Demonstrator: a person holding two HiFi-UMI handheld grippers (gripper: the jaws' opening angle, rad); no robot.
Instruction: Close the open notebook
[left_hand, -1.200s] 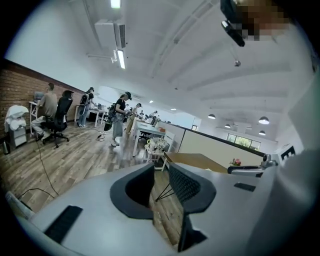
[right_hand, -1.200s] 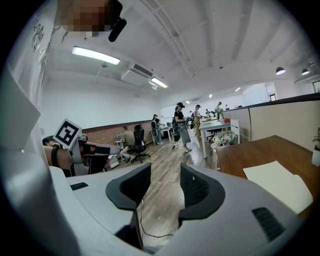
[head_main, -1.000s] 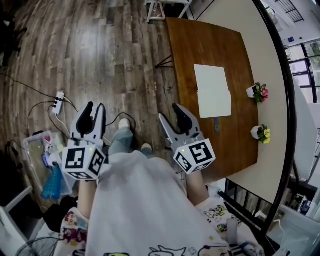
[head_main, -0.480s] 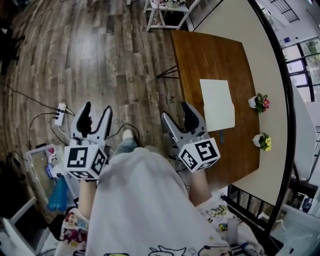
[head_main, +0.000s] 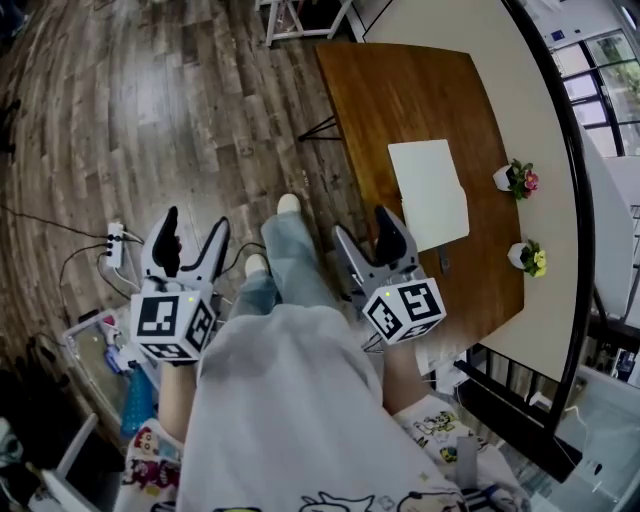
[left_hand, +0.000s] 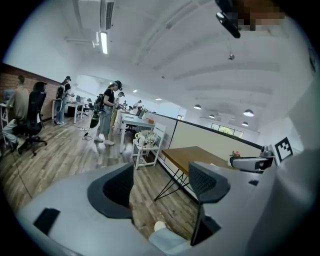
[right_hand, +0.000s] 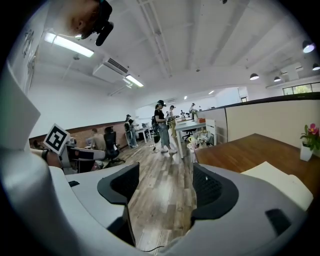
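Observation:
The white notebook (head_main: 428, 192) lies open and flat on the brown wooden table (head_main: 390, 95); in the right gripper view its pale page (right_hand: 280, 181) shows at the right edge. My right gripper (head_main: 365, 235) hovers over the table's near edge, short of the notebook. My left gripper (head_main: 193, 236) hangs over the floor, well left of the table. Both grippers have just been opening their jaws and now stand open, with nothing between them in either gripper view: the left gripper (left_hand: 160, 181), the right gripper (right_hand: 165, 187).
Two small flower pots (head_main: 516, 181) (head_main: 527, 259) stand along the table's far side, and a small dark object (head_main: 443, 262) lies near the notebook. A power strip (head_main: 112, 245) with cables is on the floor at left. A white cart (left_hand: 145, 147) stands beyond the table; people work in the background.
Both grippers' jaws have spread wider. The person has stepped forward, a leg swinging out between the grippers, and the right gripper has come nearer the notebook.

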